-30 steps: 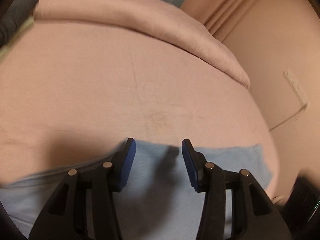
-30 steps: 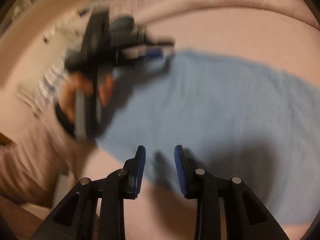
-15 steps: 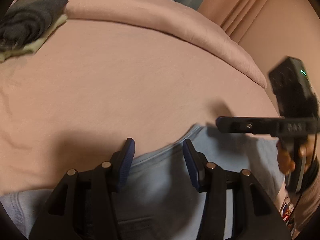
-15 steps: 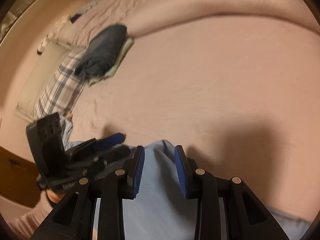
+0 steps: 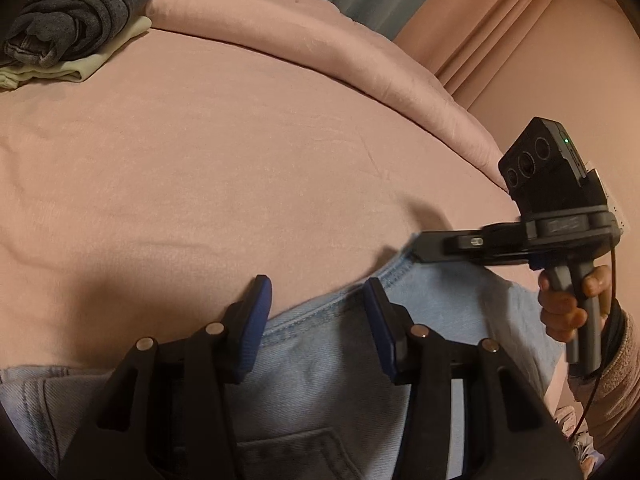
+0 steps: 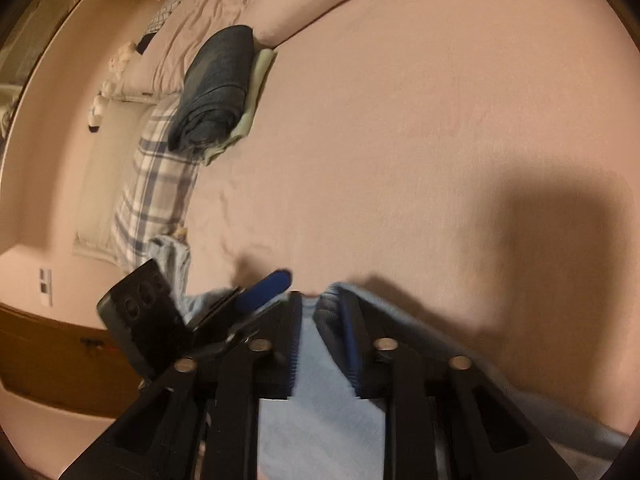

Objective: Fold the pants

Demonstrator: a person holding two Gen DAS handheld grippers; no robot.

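Light blue denim pants (image 5: 332, 364) lie on the pink bed (image 5: 240, 168) at the near edge. My left gripper (image 5: 316, 292) is open, its blue pads straddling the stitched hem, one pad over the bed and one over the denim. My right gripper (image 6: 320, 300) has its jaws a narrow gap apart around a raised corner of the pants (image 6: 316, 344). In the left wrist view the right gripper (image 5: 420, 248) sits with its tip at that corner, side-on. The left gripper's blue pad (image 6: 266, 282) shows just left of mine in the right wrist view.
A folded stack of dark grey and pale yellow clothes (image 5: 76, 20) lies at the far left of the bed, also in the right wrist view (image 6: 218, 88). A rolled pink duvet (image 5: 320, 52) runs along the far side. A plaid cloth (image 6: 156, 184) hangs off the left edge.
Both grippers have moved in over the pants' hem. The right jaws have narrowed onto the fabric corner. The left gripper stays open.
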